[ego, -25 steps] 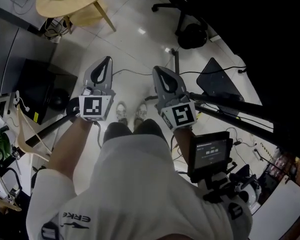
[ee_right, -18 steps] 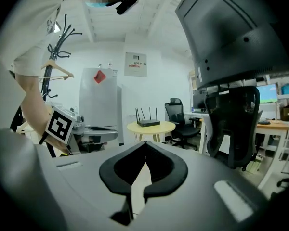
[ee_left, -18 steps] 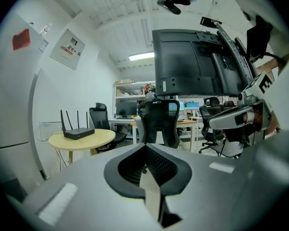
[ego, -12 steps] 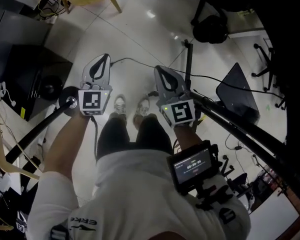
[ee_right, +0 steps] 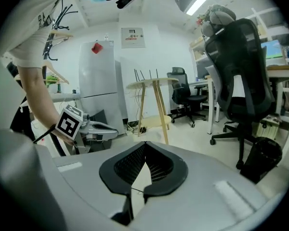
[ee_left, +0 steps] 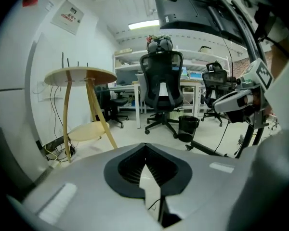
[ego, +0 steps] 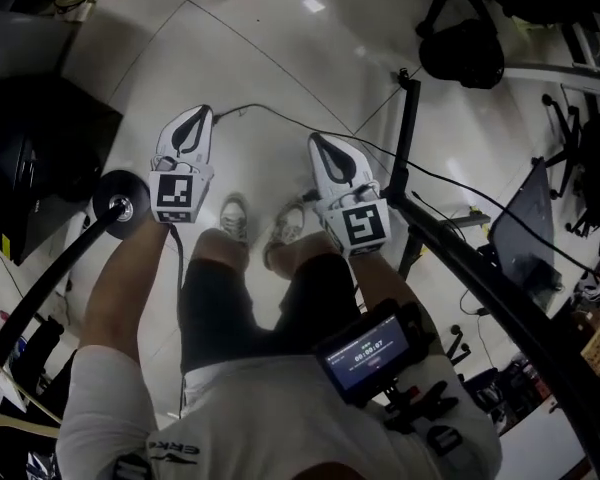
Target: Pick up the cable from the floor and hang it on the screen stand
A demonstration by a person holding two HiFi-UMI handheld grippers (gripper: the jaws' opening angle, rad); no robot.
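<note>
A thin black cable (ego: pixel 278 117) lies on the pale floor just ahead of both grippers and runs right toward the black screen stand (ego: pixel 408 118), whose long bar (ego: pixel 485 283) slants down the right. My left gripper (ego: pixel 196 118) and right gripper (ego: pixel 320 146) are held side by side above the person's shoes, pointing forward and slightly down. Both are shut with nothing between the jaws. In the left gripper view the jaws (ee_left: pixel 145 149) meet, and the right gripper (ee_left: pixel 236 100) shows beside the stand. In the right gripper view the jaws (ee_right: pixel 145 147) also meet.
A black pole with a round end (ego: pixel 115 200) slants at the left. Office chairs (ee_left: pixel 161 88) and a black bin (ee_left: pixel 188 128) stand ahead. A round wooden table (ee_left: pixel 82 76) is at the left, with a dark cabinet (ego: pixel 25 158) near it.
Both grippers have dropped toward the floor together, still shut. The view has tipped forward, so the floor, cable and stand now look nearer.
</note>
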